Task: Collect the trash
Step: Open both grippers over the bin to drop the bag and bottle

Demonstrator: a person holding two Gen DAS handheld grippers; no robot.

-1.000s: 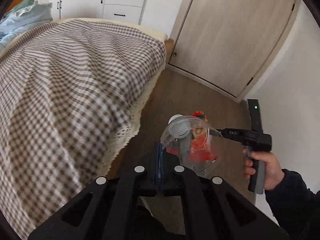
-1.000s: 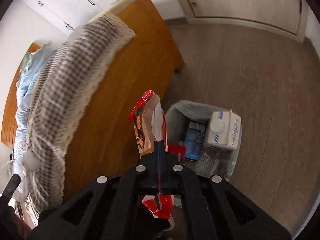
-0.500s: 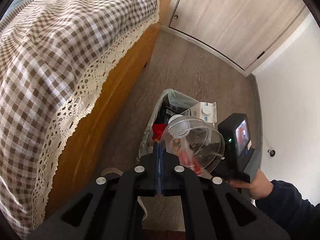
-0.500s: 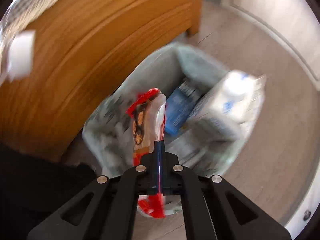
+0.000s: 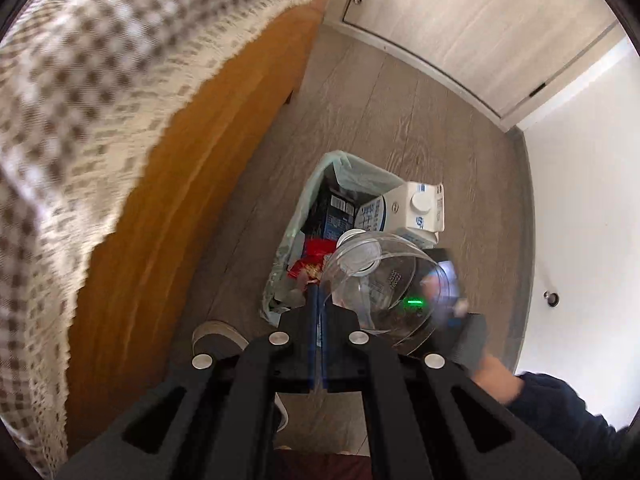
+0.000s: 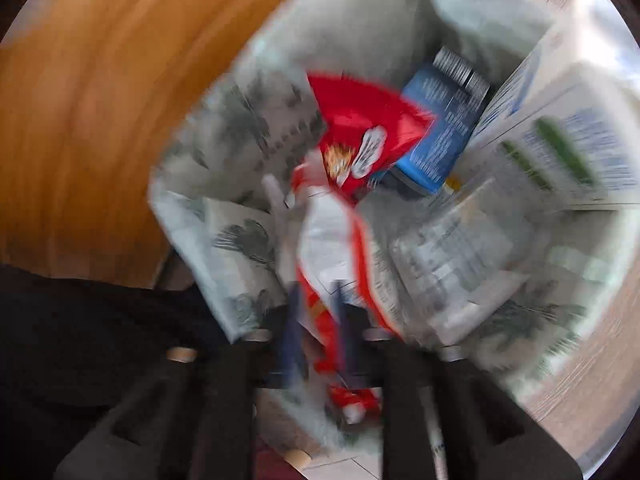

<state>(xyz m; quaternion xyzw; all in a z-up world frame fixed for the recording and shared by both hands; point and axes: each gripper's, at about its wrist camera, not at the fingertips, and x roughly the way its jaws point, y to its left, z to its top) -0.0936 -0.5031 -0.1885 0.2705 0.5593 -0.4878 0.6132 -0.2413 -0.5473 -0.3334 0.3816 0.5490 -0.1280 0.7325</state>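
Note:
My left gripper (image 5: 318, 300) is shut on the rim of a clear plastic cup lid (image 5: 384, 280) and holds it above the lined trash bin (image 5: 316, 184). My right gripper (image 6: 318, 292) sits at the bin's mouth (image 6: 192, 208), its jaws slightly apart, with a red and white snack wrapper (image 6: 340, 216) between them. The view is blurred. The right gripper's body shows behind the lid in the left wrist view (image 5: 448, 280). A white milk carton (image 5: 420, 212) and a blue box (image 6: 440, 132) lie in the bin.
The wooden bed side (image 5: 168, 184) with a checked cover (image 5: 80, 80) stands close on the left of the bin. A white wall (image 5: 580, 200) and a closet door (image 5: 460, 20) bound the floor on the right and far side. A shoe (image 5: 216, 336) is near the bin.
Both grippers have dropped toward the bin. The right gripper's jaws have parted from fully shut and the wrapper now hangs into the bin mouth. The left still holds the lid.

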